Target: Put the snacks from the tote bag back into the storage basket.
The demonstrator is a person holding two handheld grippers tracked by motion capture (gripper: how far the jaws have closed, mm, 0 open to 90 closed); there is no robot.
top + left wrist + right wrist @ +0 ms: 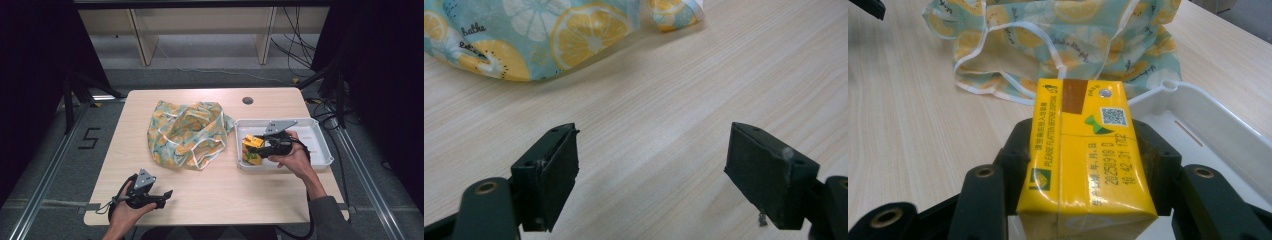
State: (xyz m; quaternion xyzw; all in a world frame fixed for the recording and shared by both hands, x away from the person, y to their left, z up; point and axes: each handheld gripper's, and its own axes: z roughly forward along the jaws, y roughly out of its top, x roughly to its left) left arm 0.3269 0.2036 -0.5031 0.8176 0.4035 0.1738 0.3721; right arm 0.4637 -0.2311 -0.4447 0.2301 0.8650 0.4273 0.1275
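My right gripper (264, 144) is shut on a yellow drink carton (1083, 160), held over the left end of the white tray (320, 141). The carton (253, 141) shows its top with a brown strip and a foil straw hole. More yellow and green items (251, 158) lie in the tray below it. A lemon-print cloth bag (186, 132) lies crumpled in the middle of the table, with its opening toward the tray. My left gripper (167, 196) rests near the table's front left edge, open, with bare wood between its jaws (651, 170).
The wooden table (210, 185) has a dark cable hole (247, 100) at the back. The tray's right half (310, 132) is bare. Cables trail on the floor behind the table on the right. A shelf frame stands beyond the table.
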